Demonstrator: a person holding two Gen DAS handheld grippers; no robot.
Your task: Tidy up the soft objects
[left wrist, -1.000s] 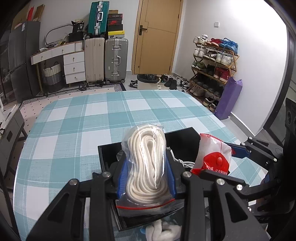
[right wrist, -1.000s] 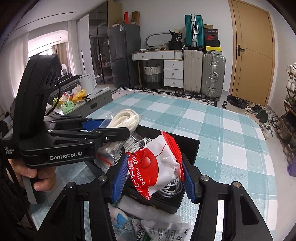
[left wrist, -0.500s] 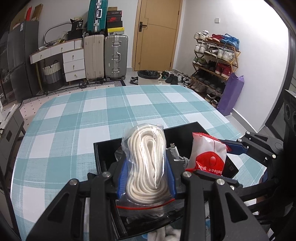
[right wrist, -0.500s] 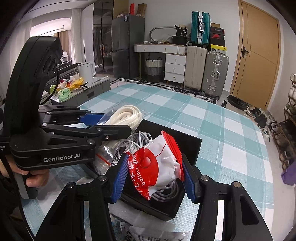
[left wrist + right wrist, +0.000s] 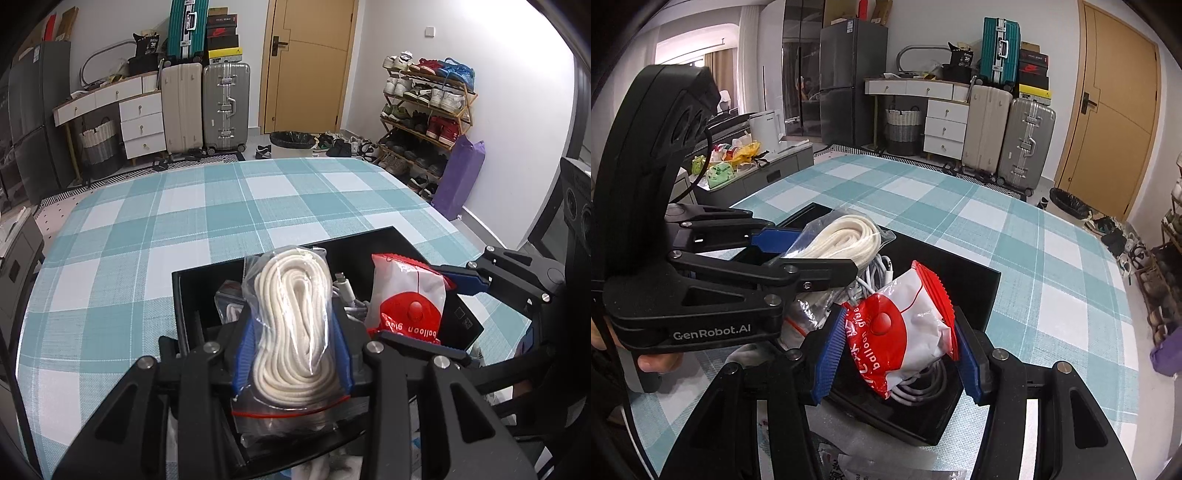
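Observation:
My left gripper [image 5: 293,343] is shut on a clear zip bag of white rope [image 5: 291,325] and holds it over the black box [image 5: 192,288]; the bag also shows in the right wrist view [image 5: 846,236]. My right gripper [image 5: 895,354] is shut on a red and white balloon glue packet [image 5: 901,332], held over the same black box [image 5: 982,291]; the packet also shows in the left wrist view [image 5: 410,299]. White cables [image 5: 879,273] lie inside the box under both items.
The box sits on a teal checked tablecloth [image 5: 184,221] near its front edge. White packets [image 5: 849,458] lie on the table in front of the box. Suitcases [image 5: 225,103], a door and a shoe rack [image 5: 424,110] stand beyond the table.
Both grippers have moved forward over the box with their items still held. More of the box and its cables shows beneath them now.

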